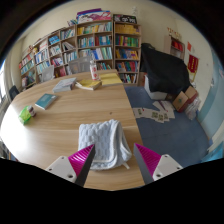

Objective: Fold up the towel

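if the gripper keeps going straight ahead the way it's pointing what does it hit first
Most likely the white towel lying crumpled on the wooden table, just ahead of the open gripper; depth is hard to judge.

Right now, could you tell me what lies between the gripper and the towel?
Nothing: in the gripper view the white towel lies on the wooden table just ahead of the open gripper, partly between its fingers.

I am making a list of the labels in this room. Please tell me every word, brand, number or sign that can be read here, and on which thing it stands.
No text can be read.
Book spines on the bookshelves: too small to read.
Books on the table, such as the teal book: covers blurred.
Bottle: any label is unreadable.
Towel, just ahead of the open jaws of the gripper: plain, without print.
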Demonstrator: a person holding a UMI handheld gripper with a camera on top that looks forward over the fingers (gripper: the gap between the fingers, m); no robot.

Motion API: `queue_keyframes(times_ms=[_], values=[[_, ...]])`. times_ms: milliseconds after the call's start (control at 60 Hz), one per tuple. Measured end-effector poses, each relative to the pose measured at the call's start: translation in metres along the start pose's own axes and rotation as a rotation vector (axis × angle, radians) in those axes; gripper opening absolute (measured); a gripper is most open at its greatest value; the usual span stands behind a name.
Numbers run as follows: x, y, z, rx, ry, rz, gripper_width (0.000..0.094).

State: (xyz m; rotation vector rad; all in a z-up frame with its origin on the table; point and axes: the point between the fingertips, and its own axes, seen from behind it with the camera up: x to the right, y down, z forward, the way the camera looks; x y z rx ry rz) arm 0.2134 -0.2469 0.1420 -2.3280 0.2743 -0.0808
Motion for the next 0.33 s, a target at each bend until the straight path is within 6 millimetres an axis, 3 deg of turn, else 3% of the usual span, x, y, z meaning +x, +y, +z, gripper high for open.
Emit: queue_keyframes(times_ms=[100,200,333], values=[[-0.019,-0.006,-0.052,0.047,-0.005,0.038,0.0811],[-0.038,0.002,-0.094,0.056,-0.022,0.103,0.0812],[-0.051,0.010,-0.130,0.064,-0.055,0.153,0.0808]])
